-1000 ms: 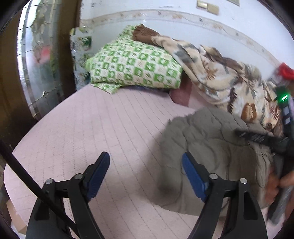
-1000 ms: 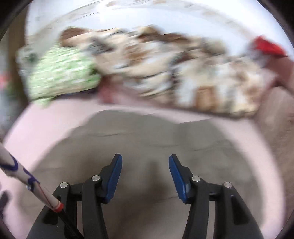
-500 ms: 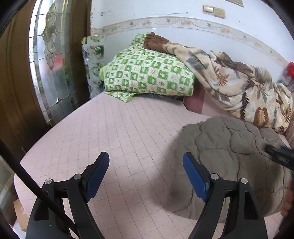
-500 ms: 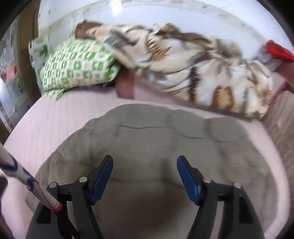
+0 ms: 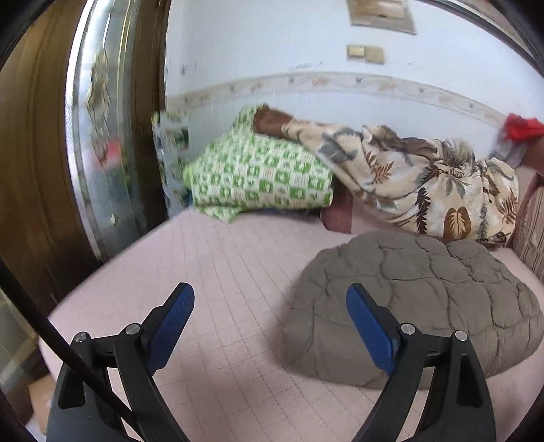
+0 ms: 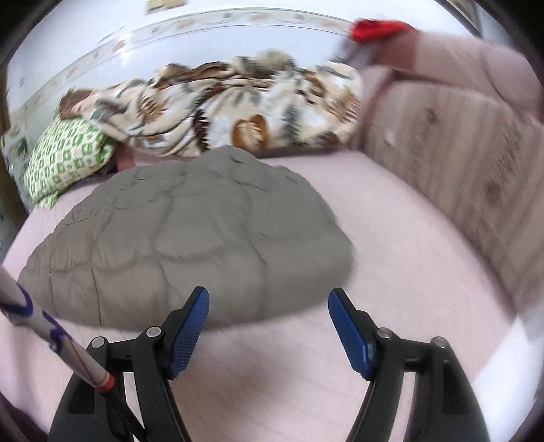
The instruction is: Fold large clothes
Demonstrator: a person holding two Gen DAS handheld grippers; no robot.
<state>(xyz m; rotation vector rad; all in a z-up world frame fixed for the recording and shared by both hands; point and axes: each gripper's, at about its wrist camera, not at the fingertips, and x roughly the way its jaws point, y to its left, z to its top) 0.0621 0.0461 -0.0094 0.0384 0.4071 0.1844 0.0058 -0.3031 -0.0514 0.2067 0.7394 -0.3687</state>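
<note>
A grey-brown quilted garment (image 5: pixel 418 299) lies folded into a thick bundle on the pink bed sheet (image 5: pixel 221 272); the right wrist view shows the same quilted garment (image 6: pixel 190 244) ahead and to the left. My left gripper (image 5: pixel 270 306) hovers above the sheet just left of the bundle, its jaws opening, nothing between them. My right gripper (image 6: pixel 268 311) hangs over the sheet at the bundle's near edge, open and holding nothing.
A green checked pillow (image 5: pixel 261 176) and a leaf-print blanket (image 5: pixel 418 180) lie along the far wall. A wood and glass door (image 5: pixel 102 136) stands left of the bed. A striped cushion (image 6: pixel 452 153) lines the right side, with red cloth (image 6: pixel 374 27) behind it.
Both grippers have drawn back from the bundle and opened wider. The right gripper has swung right, off the garment, and no longer shows in the left wrist view.
</note>
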